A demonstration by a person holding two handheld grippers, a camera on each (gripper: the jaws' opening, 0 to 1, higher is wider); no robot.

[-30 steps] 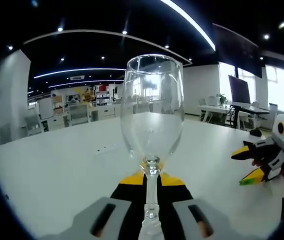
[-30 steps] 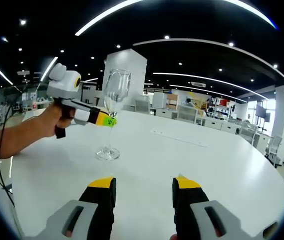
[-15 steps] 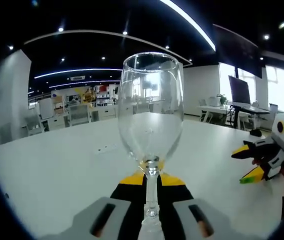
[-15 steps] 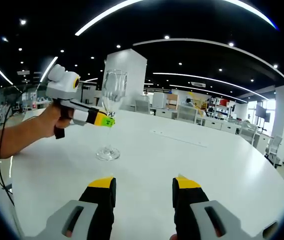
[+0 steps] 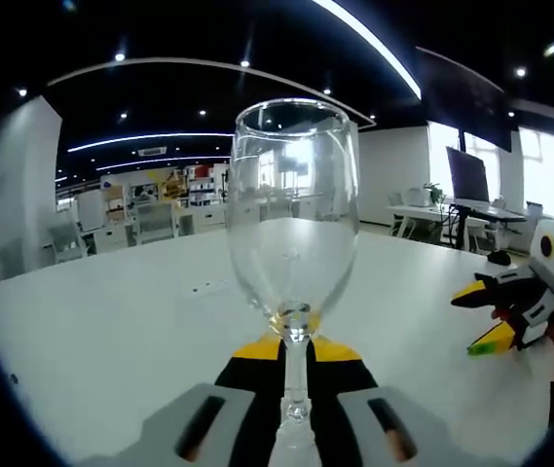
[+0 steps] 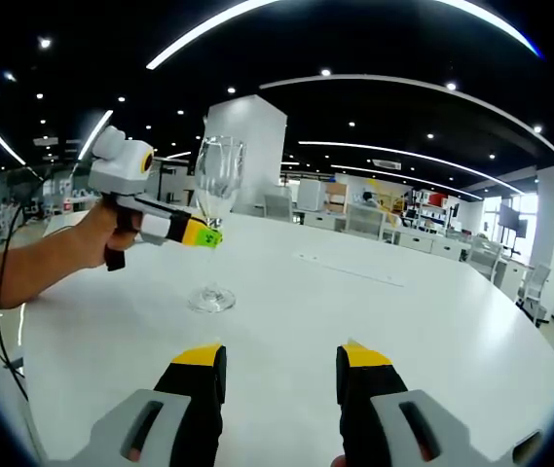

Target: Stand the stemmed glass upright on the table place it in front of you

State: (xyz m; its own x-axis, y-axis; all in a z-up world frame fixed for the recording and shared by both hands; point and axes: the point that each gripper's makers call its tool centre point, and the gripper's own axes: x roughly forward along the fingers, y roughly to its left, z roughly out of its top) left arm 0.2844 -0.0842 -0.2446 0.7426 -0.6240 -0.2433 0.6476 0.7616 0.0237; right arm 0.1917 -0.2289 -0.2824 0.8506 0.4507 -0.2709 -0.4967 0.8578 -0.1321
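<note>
Stemmed glass (image 6: pixel 210 226) upright mid-table (image 6: pixel 374 311) (edges distant), left tool (image 6: pixel 202 234) gripping stem

The white table (image 6: pixel 432 321) lies bare between the right gripper (image 6: pixel 281 365) and the far edge, so passage is left wide there. To its left, the way is blocked by the upright stemmed glass (image 6: pixel 216 219), whose stem is flanked closely by the left gripper (image 6: pixel 203 234) and the hand (image 6: pixel 106 233) behind it.
</note>
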